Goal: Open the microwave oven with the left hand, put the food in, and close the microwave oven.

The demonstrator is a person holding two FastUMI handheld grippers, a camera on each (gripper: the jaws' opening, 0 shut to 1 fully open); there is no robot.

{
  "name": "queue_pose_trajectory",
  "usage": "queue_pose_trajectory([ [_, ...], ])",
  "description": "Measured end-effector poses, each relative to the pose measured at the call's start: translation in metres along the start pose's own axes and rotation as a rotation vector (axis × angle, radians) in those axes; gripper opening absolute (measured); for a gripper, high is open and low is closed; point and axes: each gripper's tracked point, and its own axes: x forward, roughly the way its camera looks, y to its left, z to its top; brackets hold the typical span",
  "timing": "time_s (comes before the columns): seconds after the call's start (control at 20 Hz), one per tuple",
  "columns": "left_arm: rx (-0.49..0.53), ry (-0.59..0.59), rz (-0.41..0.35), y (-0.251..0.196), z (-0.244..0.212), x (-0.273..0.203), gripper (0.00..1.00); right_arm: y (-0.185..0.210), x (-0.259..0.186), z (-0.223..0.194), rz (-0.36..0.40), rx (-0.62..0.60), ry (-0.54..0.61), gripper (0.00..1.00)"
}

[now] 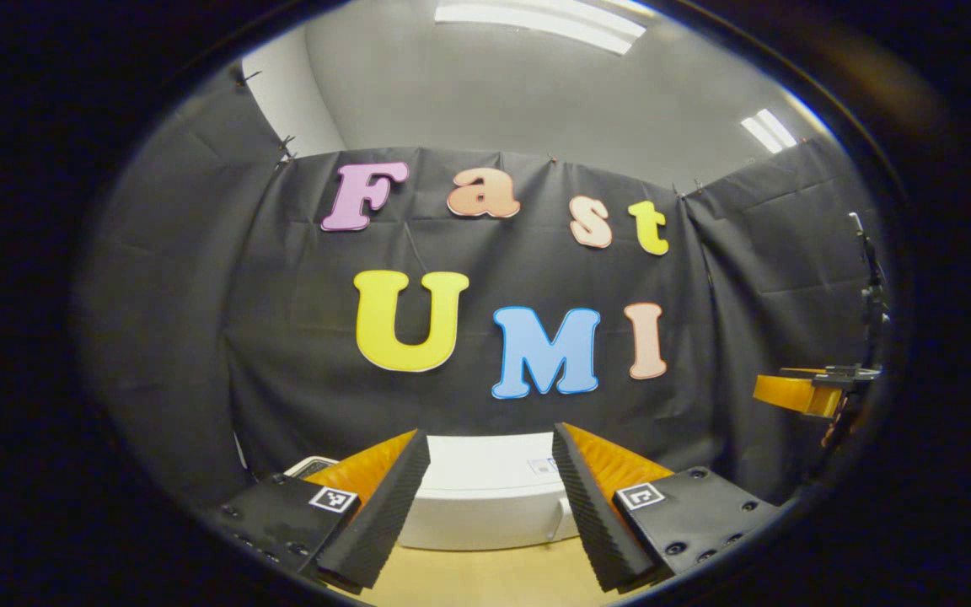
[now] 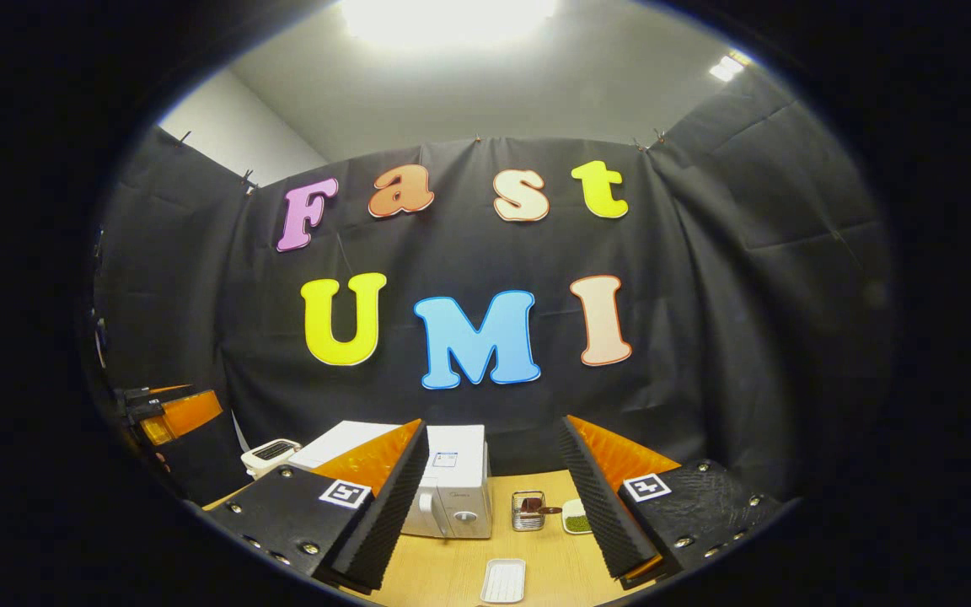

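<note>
Microwave oven point(image 1: 485, 493) is sitting straight ahead of my left gripper point(image 1: 490, 514), framed between its fingers, with its white top facing me and its door apparently not yet opened. I am holding the left gripper wide apart, gripping nothing, and the right gripper point(image 2: 494, 514) is likewise spread wide and empty. In the right gripper view the microwave oven point(image 2: 452, 485) is lying ahead and to the left on the desk point(image 2: 452, 573), with its knob panel on the front's right end. I judge the left gripper the nearer one, well lined up for the door. Right of the oven, a small wire holder point(image 2: 528, 510) and a small dish of green food point(image 2: 576, 516) are standing near each other, and a white tray point(image 2: 504, 580) is lying nearer to me. Bare desk in front of the oven is leaving room for the door to swing.
</note>
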Motion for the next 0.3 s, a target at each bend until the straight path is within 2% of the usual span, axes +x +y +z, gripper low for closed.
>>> queue_pose_trajectory([
  [0.3,-0.047,-0.004,-0.026,0.016,-0.003,-0.017,0.95,0.017,-0.020,0.007,-0.024,-0.026,-0.006,0.93],
])
